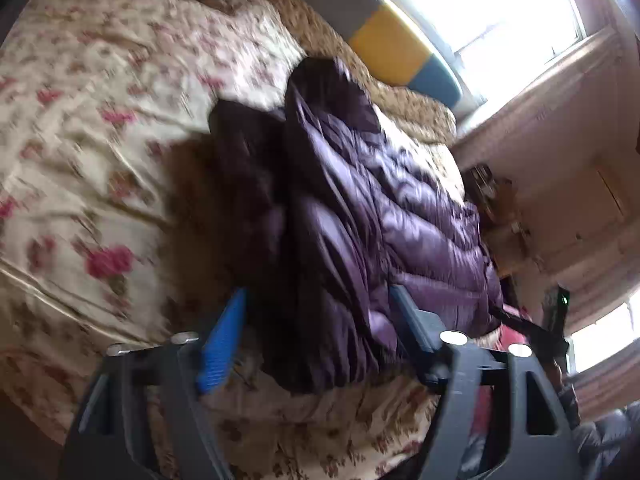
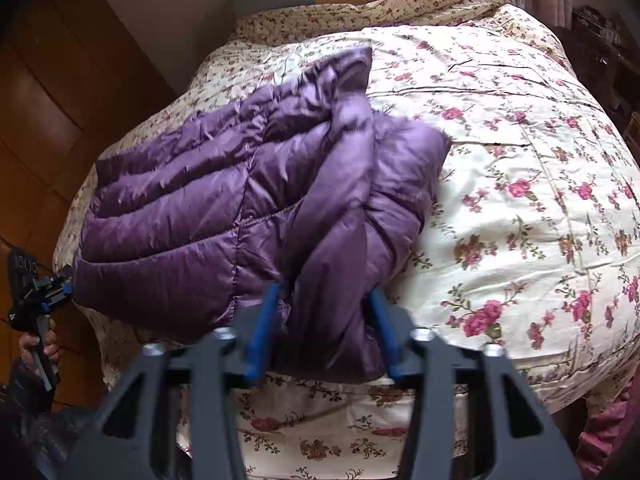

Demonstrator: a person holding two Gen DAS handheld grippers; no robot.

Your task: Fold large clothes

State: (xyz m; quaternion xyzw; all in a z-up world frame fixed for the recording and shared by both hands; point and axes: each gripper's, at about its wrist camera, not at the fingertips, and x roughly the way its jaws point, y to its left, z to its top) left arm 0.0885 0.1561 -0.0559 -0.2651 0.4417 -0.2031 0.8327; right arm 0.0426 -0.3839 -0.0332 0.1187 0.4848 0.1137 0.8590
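Observation:
A purple quilted down jacket (image 2: 224, 200) lies partly folded on the floral bed cover (image 2: 520, 168); it also shows in the left wrist view (image 1: 360, 208), dark and bunched. My right gripper (image 2: 326, 308) has its blue-padded fingers closed around a thick fold of the jacket at its near edge. My left gripper (image 1: 320, 312) is at the jacket's other near corner, fingers spread wide with the bunched hem between them. The left gripper also appears in the right wrist view (image 2: 60, 284), pinched on the jacket's left corner.
The bed cover (image 1: 88, 128) spreads wide to the jacket's side. A grey, yellow and blue headboard (image 1: 392, 48) stands at the bed's far end. A bright window (image 1: 500, 12) and a wooden wardrobe (image 2: 60, 80) flank the bed.

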